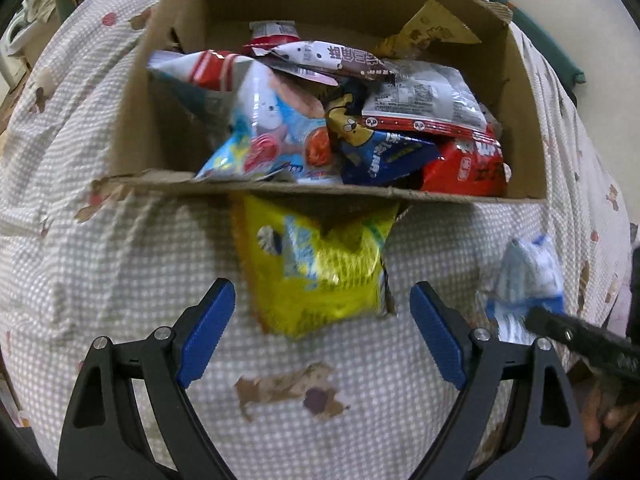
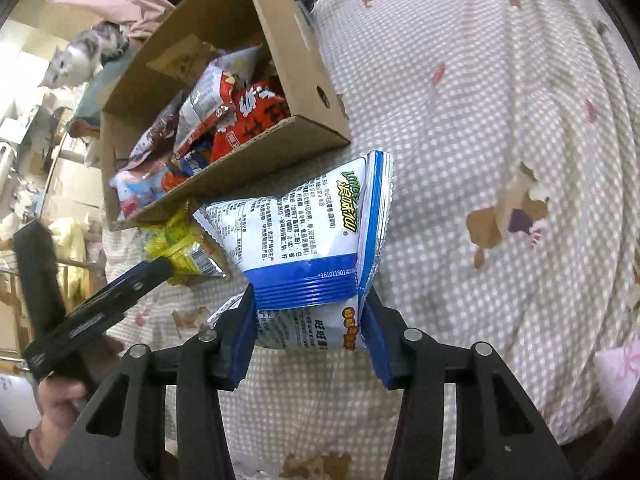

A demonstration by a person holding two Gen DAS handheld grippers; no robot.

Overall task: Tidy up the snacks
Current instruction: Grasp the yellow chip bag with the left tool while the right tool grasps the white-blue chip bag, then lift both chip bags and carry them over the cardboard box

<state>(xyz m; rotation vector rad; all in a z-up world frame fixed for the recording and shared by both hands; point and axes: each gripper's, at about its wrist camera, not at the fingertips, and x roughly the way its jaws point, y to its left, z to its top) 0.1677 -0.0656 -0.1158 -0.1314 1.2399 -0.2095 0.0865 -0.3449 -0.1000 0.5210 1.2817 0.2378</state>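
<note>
A cardboard box [image 1: 132, 120] full of snack packets stands on the checked bedcover. A yellow snack bag [image 1: 320, 268] lies on the cover, its far end under the box's near wall. My left gripper [image 1: 322, 304] is open, its blue pads on either side of the yellow bag's near end, not touching. My right gripper [image 2: 306, 312] is shut on a white and blue snack bag [image 2: 304, 232], held just above the cover beside the box [image 2: 304, 56]. That bag also shows at the right of the left wrist view [image 1: 524, 276].
The checked bedcover [image 2: 480, 120] spreads wide to the right. A cat [image 2: 80, 56] sits beyond the box at the far left. Room clutter lies past the bed's left edge. The left gripper's finger [image 2: 116, 292] shows in the right wrist view beside the yellow bag [image 2: 180, 248].
</note>
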